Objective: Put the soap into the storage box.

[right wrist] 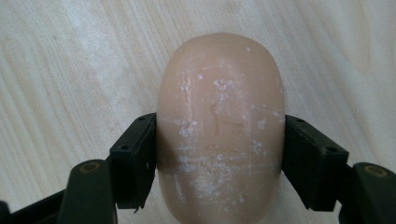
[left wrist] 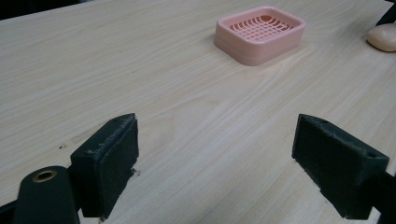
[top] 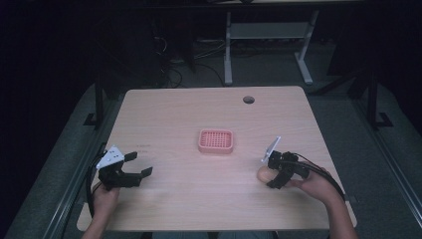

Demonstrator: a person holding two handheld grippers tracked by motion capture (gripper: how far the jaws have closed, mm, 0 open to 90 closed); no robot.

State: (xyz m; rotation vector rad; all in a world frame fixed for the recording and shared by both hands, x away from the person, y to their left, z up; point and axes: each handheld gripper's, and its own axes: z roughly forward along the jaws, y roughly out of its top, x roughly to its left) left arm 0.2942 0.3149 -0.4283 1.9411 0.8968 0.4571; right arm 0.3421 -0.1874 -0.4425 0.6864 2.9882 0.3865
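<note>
1. At the lower left of the high view, the left gripper (top: pixel 141 165) hovers over the table (top: pixel 174 109), jaws spread wide and empty.
2. At frame centre sits the pink soap dish (top: pixel 215 141), slotted and empty.
3. At the lower right, the right gripper (top: pixel 271 175) pinches the soap bar (right wrist: pixel 220 135) across its width, the bar lying on the wood.
4. The bar looks stiff, light and likely slippery; a grip mid-length across its flanks seems safest.
5. No writing or brand is readable.

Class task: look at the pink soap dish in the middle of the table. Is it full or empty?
Empty. The soap dish shows only its bare slotted grid; the soap lies apart on the table, pinched by the right tool.
</note>
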